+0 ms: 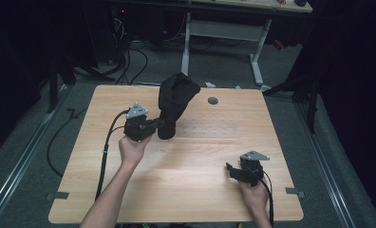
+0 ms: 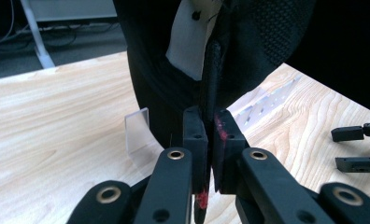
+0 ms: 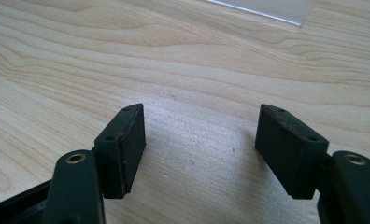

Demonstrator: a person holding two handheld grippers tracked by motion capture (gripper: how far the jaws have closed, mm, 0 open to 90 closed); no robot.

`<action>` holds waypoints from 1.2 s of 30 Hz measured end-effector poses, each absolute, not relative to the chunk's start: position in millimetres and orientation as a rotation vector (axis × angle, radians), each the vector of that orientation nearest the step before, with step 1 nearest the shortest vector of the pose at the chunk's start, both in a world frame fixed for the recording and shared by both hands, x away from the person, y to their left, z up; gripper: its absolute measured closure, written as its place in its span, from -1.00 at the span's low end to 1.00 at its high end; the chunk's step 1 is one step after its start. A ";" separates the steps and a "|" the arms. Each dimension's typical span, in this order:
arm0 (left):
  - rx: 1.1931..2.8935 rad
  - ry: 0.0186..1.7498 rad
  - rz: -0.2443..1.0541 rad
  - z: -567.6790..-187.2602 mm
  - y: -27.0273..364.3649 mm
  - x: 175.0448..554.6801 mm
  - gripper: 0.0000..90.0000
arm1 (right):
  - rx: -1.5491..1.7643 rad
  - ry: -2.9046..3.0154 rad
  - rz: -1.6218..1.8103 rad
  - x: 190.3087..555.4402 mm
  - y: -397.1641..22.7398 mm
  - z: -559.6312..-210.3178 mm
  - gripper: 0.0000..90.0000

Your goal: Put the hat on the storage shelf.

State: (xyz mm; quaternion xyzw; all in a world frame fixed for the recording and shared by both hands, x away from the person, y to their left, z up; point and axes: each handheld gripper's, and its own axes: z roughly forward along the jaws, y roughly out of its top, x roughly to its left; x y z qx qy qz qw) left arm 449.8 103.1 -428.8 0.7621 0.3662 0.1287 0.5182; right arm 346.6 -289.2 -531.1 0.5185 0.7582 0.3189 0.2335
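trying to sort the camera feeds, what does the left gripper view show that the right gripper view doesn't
Left gripper view: the left gripper shut on an edge of a black fabric garment with a white label, and the other gripper's jaws far right.

Right gripper view: the right gripper with jaws open and nothing between them.

Both: the wooden table and a clear plastic piece.

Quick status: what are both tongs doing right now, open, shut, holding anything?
Left tongs: shut on an edge of the black garment, lifted above the table.
Right tongs: open, nothing between the jaws, low over the table.
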 end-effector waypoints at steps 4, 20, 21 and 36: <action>1.824 0.904 0.295 -430.5 107.5 449.6 0.89 | 1.430 2.081 0.877 346.4 -288.9 -531.1 -0.25; 1.870 1.005 0.298 -436.8 116.6 442.0 0.24 | 1.429 2.082 0.879 346.6 -289.3 -531.0 -0.26; 1.871 1.005 0.292 -436.3 117.0 441.5 0.19 | 1.435 2.080 0.880 346.3 -288.9 -531.0 -0.26; 1.870 1.014 0.280 -431.1 134.6 419.6 -0.03 | 1.430 2.082 0.880 346.6 -289.3 -531.0 -0.26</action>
